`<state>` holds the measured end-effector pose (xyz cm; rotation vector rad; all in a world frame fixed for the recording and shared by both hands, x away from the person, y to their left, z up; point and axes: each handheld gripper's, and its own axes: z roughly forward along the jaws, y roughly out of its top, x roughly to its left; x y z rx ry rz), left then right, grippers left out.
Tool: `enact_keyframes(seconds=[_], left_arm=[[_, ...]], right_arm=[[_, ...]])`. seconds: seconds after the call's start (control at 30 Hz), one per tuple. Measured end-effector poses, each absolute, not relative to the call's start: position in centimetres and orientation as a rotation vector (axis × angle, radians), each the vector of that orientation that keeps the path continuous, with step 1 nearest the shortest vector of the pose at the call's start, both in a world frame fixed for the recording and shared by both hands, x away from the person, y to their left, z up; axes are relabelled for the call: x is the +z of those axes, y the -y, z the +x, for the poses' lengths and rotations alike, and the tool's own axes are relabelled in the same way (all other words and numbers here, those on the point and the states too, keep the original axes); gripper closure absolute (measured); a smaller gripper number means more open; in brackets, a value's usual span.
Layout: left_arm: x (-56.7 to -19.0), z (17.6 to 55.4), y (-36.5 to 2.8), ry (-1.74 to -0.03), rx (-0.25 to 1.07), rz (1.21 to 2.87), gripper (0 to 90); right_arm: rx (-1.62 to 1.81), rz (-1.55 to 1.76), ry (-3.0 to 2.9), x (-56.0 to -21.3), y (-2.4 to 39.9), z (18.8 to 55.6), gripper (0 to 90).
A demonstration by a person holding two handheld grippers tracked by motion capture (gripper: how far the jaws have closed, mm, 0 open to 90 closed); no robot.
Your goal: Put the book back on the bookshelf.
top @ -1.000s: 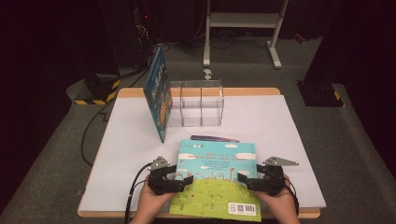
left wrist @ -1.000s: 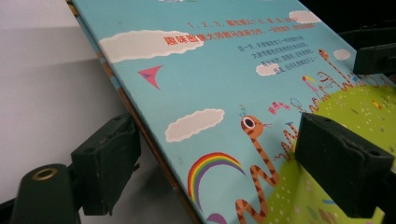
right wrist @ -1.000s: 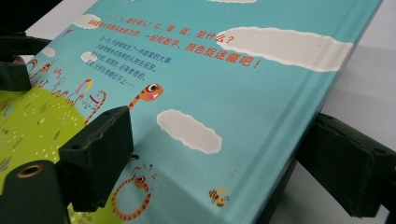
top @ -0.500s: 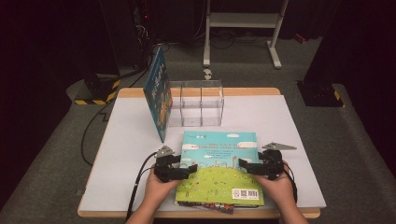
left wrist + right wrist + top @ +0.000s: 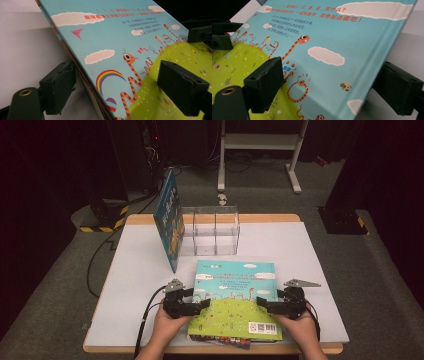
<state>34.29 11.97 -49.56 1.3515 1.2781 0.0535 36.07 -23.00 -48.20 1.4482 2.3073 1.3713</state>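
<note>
So, one book is already stood upright against the left side of the clear holder at the back of the table; judged from that, approx. one item is sorted and a stack is left. The top picture book is gripped at both side edges, near the front edge of the table, on or just above another book whose edge peeks out beneath. Whether it is lifted clear can't be told from the high view.

Left gripper: jaws are set part-way apart, one over the cover, one under the left edge; in the left gripper view the book is seen between them, but firm pad contact can't be confirmed. Right gripper: same arrangement on the right edge, w/ the cover running between its jaws, gap not visibly closed.

Left to do, prob.: the book is to be raised, tipped upright and slotted into or beside the holder, then the lower book handled likewise. The holder's compartments are seen empty.
</note>
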Motion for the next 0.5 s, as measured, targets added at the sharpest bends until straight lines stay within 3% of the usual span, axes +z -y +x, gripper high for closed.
enact_keyframes(seconds=[0.5], left_arm=[[-49.58, 34.18, -11.57, -1.284, 0.026, 1.349, 14.6]], right_arm=[[1.336, 1.440, -2.301, -47.91, 22.99, 35.77, 12.7]])
